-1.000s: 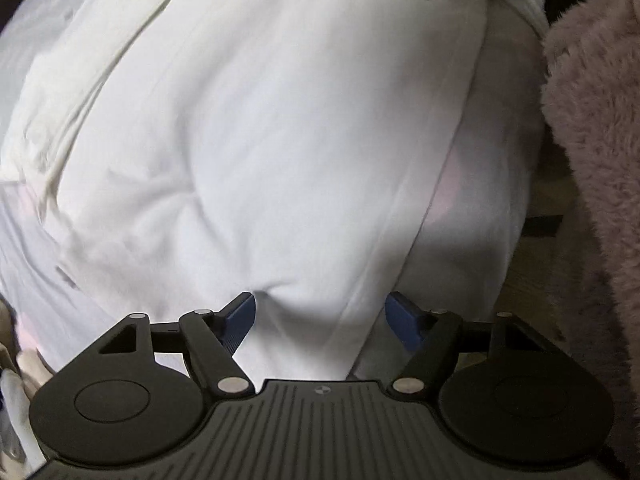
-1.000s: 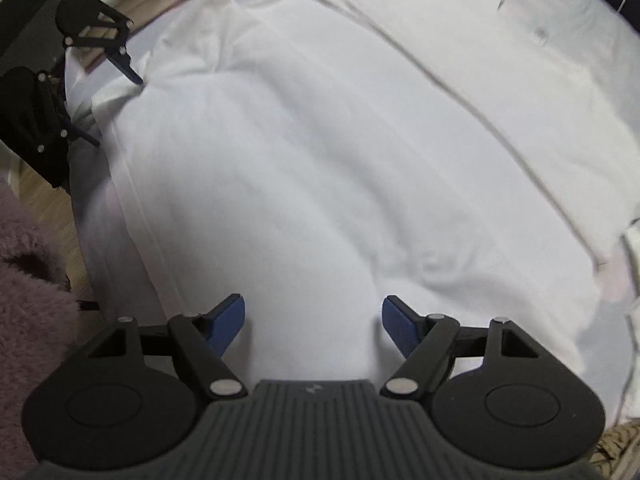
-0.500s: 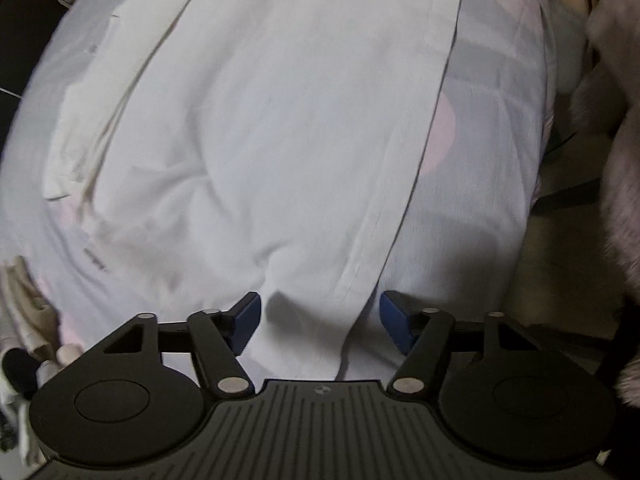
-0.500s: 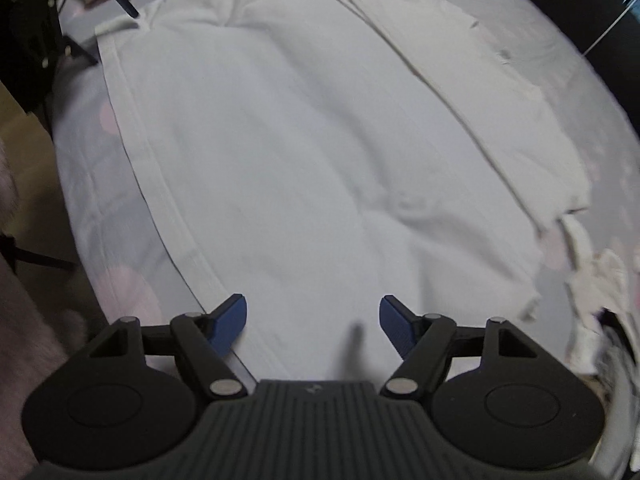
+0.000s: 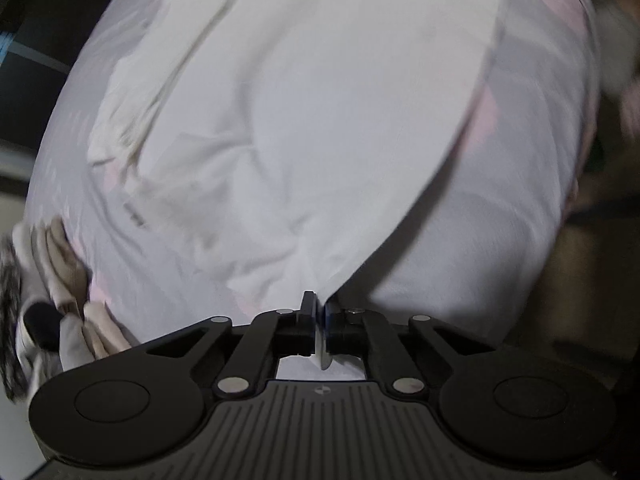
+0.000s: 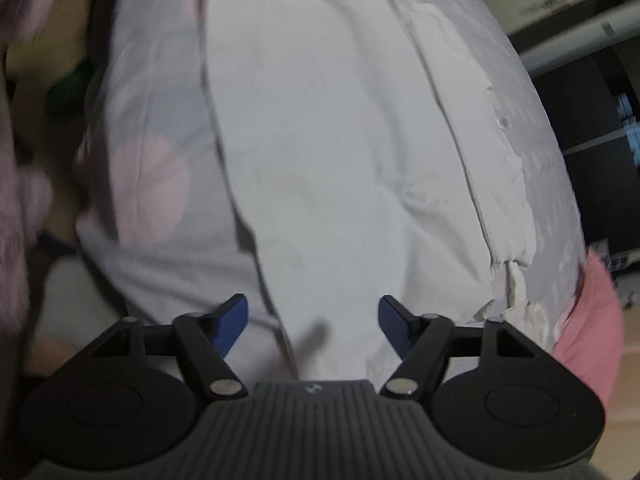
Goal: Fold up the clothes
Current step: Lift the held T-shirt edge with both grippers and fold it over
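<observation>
The left tongs (image 5: 319, 314) have just closed and now pinch the near hem corner of the white garment (image 5: 320, 128), a sliver of cloth showing between the blue pads. The right tongs (image 6: 313, 322) stand apart, their jaws having just been narrowing, with the opposite end of the hem lying between them but not yet pressed.

To do this step well, I judge the right pair should settle lower so both layers of the hem sit fully between the pads before squeezing. Then both corners ought to rise together and at the same height, so the fold line runs straight across the body.

The garment lies spread flat on a bed, over a pale sheet with pink spots (image 6: 150, 192). One sleeve (image 6: 472, 132) looks already turned in along the far side. A heap of other clothes (image 5: 60, 280) sits just beside the left tongs, and a pink cloth (image 6: 588, 320) lies at the bed's edge near the right ones; either could be dragged along if the lift swings wide. A fuzzy mauve fabric (image 6: 16, 160) blurs the left margin of the right view.
</observation>
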The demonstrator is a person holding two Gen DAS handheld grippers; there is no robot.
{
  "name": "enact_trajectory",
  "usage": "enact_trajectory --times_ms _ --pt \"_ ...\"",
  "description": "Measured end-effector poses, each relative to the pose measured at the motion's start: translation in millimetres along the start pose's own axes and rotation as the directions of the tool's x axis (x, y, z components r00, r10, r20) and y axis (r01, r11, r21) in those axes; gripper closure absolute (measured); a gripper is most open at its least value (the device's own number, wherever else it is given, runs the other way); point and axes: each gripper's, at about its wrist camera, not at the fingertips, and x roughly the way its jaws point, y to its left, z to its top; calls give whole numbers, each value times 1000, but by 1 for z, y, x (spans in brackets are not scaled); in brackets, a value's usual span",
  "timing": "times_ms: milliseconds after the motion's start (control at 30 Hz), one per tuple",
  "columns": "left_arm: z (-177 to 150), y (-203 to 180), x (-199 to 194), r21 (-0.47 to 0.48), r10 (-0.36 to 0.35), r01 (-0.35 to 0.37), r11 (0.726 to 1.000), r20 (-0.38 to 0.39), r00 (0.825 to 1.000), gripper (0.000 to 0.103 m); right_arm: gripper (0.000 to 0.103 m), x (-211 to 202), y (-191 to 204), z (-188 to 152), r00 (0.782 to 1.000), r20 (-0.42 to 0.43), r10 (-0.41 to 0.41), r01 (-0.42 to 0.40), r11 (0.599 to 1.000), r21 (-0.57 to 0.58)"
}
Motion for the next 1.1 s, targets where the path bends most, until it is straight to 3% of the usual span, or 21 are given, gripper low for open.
enact_trajectory --times_ms 100,267,333,400,567,733,900,1000,1100 --pt "4 22 -3 -108 -12 15 994 30 999 102 49 12 8 -5 997 -63 -36 33 998 -58" --pt "7 30 -9 -173 -16 24 985 48 999 102 56 25 24 -17 986 -121 -116 91 976 -198" --pt "7 30 -7 -181 -13 21 983 43 999 102 66 29 29 -19 982 -131 -137 103 966 -235" --pt "8 31 -9 -198 -11 19 980 43 999 102 88 33 33 -21 976 -146 -160 115 955 -273" --pt "9 43 -13 -259 0 19 966 74 997 102 95 29 21 -17 963 -138 -233 193 949 -251" --pt "5 66 -28 -381 38 19 924 140 990 102 97 5 -25 -5 926 -111 -362 359 932 -45" --pt "-3 97 -64 -516 128 21 856 250 960 102 97 -29 -71 9 872 -81 -483 490 861 135" --pt "-3 114 -90 -568 202 16 823 319 926 102 98 -54 -95 17 840 -70 -539 540 813 218" --pt "0 125 -119 -588 277 -12 809 364 889 102 98 -80 -113 24 809 -69 -584 580 776 248"
